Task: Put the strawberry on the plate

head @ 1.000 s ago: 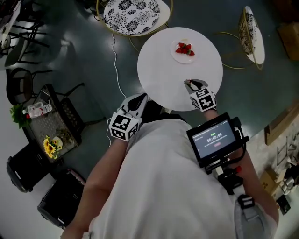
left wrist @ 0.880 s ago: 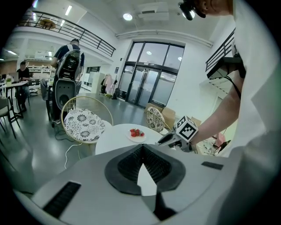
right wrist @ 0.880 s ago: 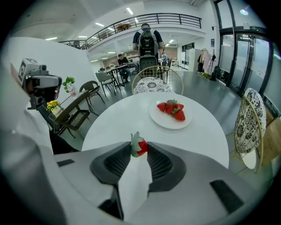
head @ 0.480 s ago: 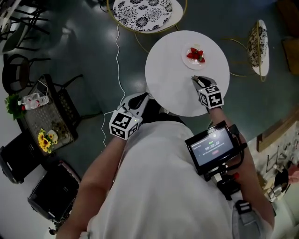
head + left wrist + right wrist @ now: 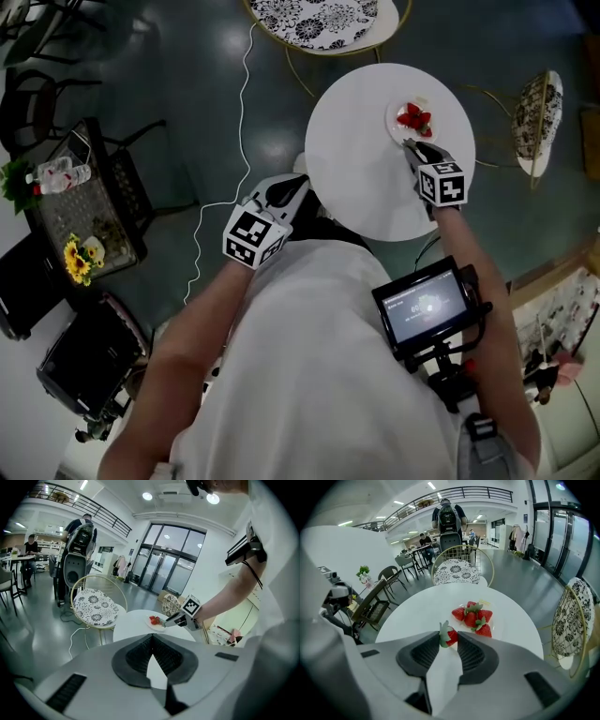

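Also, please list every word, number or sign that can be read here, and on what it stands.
Screen: lit lines of text, too small and blurred to read.
Left marker cube and right marker cube: black-and-white square patterns, no letters.
Nothing else bears readable text.

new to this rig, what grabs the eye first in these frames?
The red strawberry pinched in the right tongs stands out, held over the white round table just short of the plate. That plate, toward the table's far side, already bears a heap of strawberries. The left tongs are shut and empty, beside the table's edge near the person's body.
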Motion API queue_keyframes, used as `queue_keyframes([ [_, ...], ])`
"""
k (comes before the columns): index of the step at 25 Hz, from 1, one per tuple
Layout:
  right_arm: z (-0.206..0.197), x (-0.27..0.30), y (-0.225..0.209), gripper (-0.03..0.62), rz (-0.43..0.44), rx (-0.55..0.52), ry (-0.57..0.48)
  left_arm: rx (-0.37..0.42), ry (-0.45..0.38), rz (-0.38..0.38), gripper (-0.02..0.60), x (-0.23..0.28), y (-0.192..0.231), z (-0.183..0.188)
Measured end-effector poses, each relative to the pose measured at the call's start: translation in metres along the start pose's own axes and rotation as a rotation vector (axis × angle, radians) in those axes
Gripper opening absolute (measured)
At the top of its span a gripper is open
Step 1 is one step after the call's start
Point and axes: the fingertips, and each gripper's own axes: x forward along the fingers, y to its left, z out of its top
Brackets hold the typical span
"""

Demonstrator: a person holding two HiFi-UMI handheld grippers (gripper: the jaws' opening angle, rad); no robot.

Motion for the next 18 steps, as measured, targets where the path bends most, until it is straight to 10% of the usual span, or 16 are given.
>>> queue_keyframes([
  [18,0.006,0.039,-0.019,0.126,-0.081,0.02,0.055,-0.025,0.016,0.022,0.006,0.0,0.015,-0.003],
])
